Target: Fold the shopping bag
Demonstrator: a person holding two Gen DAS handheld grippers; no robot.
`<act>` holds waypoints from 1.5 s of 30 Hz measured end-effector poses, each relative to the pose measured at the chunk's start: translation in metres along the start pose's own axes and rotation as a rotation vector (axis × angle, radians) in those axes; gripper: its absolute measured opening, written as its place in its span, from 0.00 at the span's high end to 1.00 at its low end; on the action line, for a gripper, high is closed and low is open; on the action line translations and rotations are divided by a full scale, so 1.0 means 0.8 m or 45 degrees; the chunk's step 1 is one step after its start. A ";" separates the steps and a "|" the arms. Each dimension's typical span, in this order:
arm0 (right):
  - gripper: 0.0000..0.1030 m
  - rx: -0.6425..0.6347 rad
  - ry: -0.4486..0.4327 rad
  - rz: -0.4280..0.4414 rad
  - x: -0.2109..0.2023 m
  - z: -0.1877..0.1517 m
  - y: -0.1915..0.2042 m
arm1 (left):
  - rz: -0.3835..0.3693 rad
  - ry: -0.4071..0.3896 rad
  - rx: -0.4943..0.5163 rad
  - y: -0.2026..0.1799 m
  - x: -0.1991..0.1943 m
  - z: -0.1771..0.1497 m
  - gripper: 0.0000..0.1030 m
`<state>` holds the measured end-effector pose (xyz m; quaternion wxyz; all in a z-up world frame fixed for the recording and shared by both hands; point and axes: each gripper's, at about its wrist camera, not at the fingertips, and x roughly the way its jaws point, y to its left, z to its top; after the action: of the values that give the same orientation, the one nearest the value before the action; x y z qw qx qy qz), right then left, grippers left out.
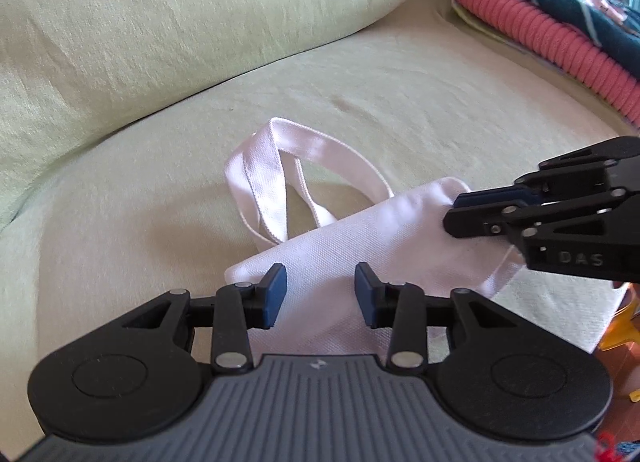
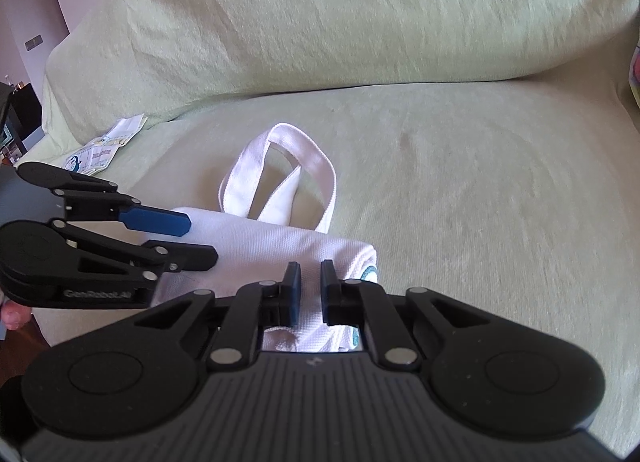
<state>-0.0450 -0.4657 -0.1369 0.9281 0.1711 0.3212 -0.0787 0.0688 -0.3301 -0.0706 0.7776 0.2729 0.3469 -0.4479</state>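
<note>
A white canvas shopping bag (image 1: 352, 246) lies folded on the pale green sofa seat, its two handles (image 1: 272, 177) looped toward the backrest. It also shows in the right wrist view (image 2: 264, 246) with its handles (image 2: 288, 165). My left gripper (image 1: 320, 294) is open and empty just above the bag's near left part; it appears at the left of the right wrist view (image 2: 200, 238). My right gripper (image 2: 311, 290) is open with a narrow gap, empty, over the bag's right folded edge; it appears at the right of the left wrist view (image 1: 452, 213).
The sofa backrest cushion (image 1: 200, 21) rises behind the bag. A pile of folded textiles with a pink ribbed roll (image 1: 552, 41) sits at the right end of the seat. Printed papers (image 2: 100, 149) lie at the seat's left end. The sofa's front edge is close below the bag.
</note>
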 end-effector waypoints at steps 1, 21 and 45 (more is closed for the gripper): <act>0.94 0.002 -0.002 0.002 0.000 -0.001 0.000 | -0.011 -0.028 0.016 -0.002 -0.008 -0.002 0.60; 0.42 -0.755 -0.134 0.083 -0.064 -0.015 0.044 | -0.086 0.005 -0.009 0.000 0.016 -0.006 0.57; 0.38 -1.538 -0.092 0.014 0.014 -0.081 0.080 | -0.148 -0.121 0.632 0.005 -0.044 -0.033 0.52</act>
<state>-0.0567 -0.3825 -0.1746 0.8718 -0.3872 0.2765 0.1165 0.0518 -0.2907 -0.0588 0.6753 0.4136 0.2046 -0.5754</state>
